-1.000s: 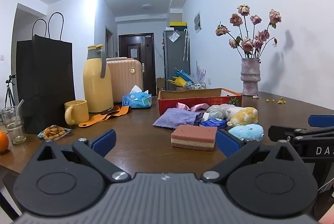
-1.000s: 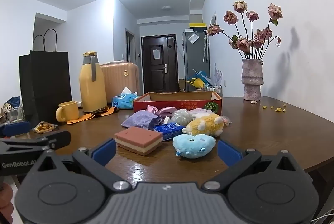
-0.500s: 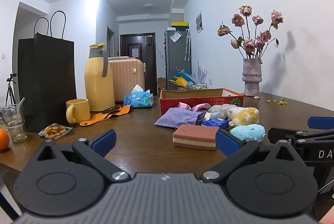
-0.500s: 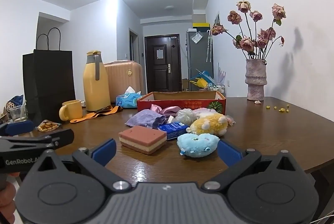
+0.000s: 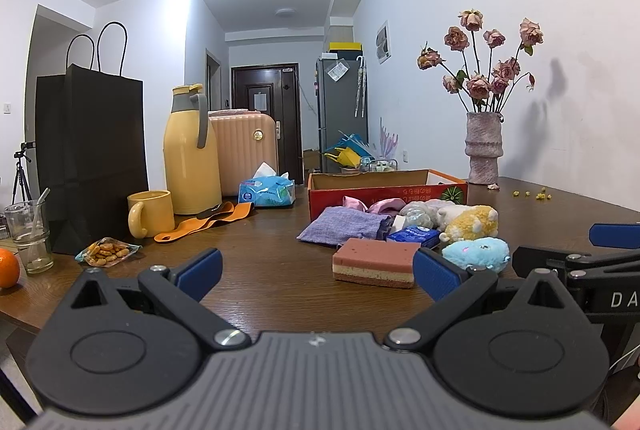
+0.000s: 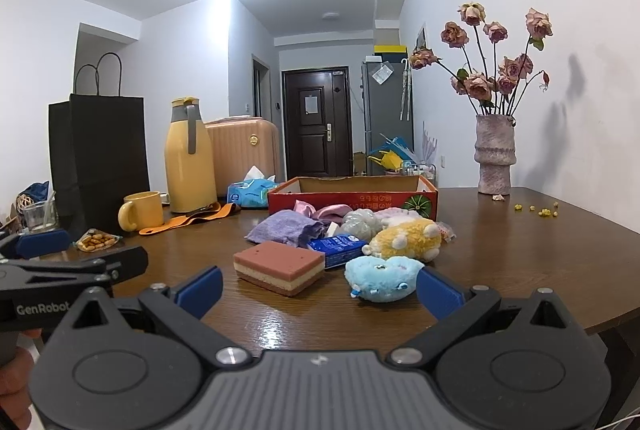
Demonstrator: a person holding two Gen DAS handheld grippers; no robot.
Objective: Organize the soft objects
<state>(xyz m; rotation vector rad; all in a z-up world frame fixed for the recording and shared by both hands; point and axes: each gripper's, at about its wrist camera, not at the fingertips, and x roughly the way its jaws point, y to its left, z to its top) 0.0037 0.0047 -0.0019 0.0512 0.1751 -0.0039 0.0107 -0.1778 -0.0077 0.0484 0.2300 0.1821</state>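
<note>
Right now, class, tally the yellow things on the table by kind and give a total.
Yellow flask: 1
Yellow mug: 1
Yellow plush toy: 1
Total: 3

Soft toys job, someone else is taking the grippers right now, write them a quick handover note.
Left gripper: open, empty, held low at the near table edge.
Right gripper: open, empty, facing the blue plush.
Soft things lie on the table in front of the red cardboard box: layered sponge, blue plush, yellow plush, purple cloth, pink fabric.
Done: nothing visibly packed.
Left: all of it, probably into the box.
</note>
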